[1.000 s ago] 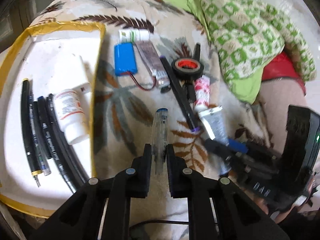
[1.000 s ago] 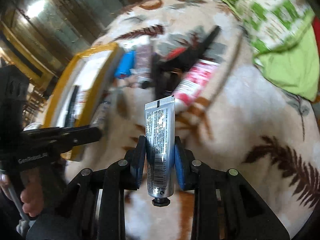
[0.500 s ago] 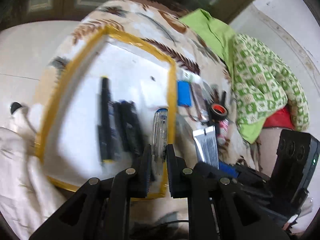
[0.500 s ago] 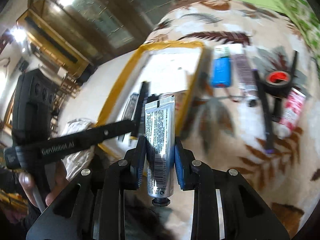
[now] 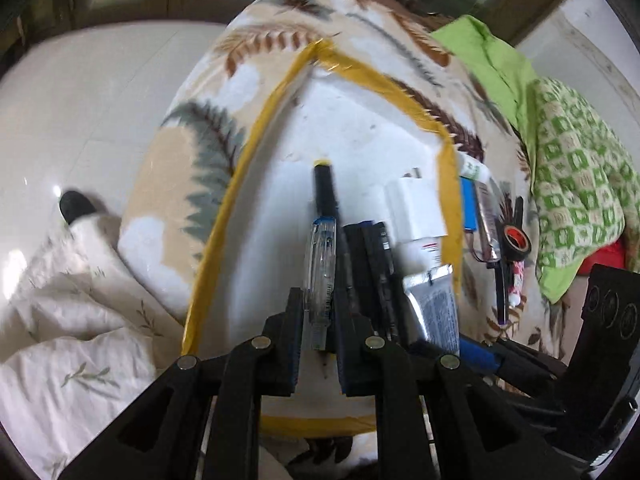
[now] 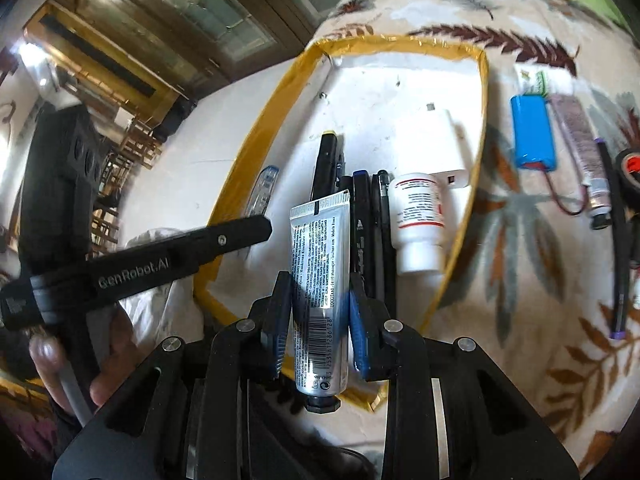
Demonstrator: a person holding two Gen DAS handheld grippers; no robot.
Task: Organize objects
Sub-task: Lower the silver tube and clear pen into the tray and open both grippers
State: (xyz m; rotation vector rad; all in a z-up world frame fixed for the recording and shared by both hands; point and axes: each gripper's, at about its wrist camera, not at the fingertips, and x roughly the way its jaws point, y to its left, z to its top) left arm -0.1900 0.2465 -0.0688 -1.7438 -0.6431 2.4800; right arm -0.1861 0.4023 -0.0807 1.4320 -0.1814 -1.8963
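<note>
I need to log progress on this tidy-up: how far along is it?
Partly done. Done: dark pens, white bottle and charger lie in the yellow-edged tray. In hand: left gripper holds a clear pen, right gripper a silver tube. Left: blue battery, tape roll.

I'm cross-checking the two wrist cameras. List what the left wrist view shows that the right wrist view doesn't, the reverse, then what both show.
Left wrist only: the green checked cloth and rumpled white bedding.
Right wrist only: a hand gripping the left gripper's handle, and the glass-fronted wooden cabinet.
Both: the yellow-rimmed white tray, the clear pen in the left jaws, the silver tube in the right jaws, the white bottle.
</note>
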